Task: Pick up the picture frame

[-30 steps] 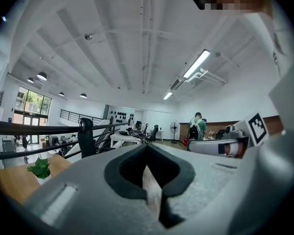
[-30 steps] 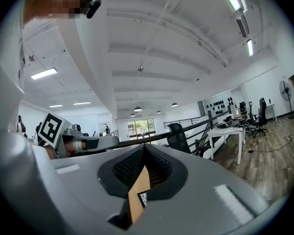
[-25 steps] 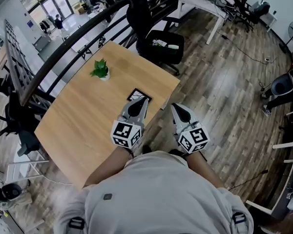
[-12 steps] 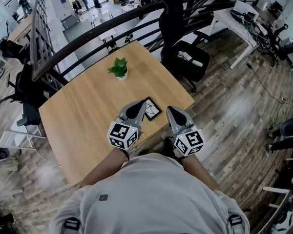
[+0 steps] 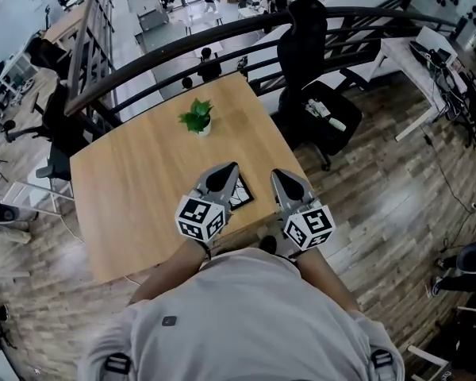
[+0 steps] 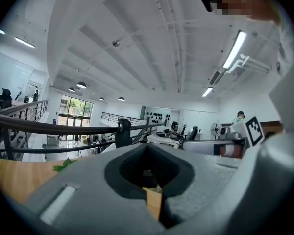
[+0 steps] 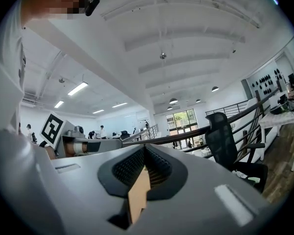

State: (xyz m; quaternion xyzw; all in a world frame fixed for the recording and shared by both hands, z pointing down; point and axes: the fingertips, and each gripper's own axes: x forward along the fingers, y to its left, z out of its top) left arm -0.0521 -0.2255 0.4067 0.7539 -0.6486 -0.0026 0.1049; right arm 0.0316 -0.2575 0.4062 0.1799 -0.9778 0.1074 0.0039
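Jaws closed and empty, my left gripper [image 5: 224, 170] and right gripper [image 5: 281, 176] flank the picture frame [image 5: 241, 194] at twelve o'clock on the table [image 5: 127, 201], apparently lining up before opening.

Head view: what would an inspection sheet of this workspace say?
Surface: light wooden table.
Job's things: picture frame lying flat near the table's front edge, partly hidden behind the left gripper.
Clutter: small potted plant toward the far side.
Grippers: left gripper and right gripper both shut, nothing held.
Cables: one thin cable across the floor at right.
Surroundings: black office chair, dark railing, wood floor.
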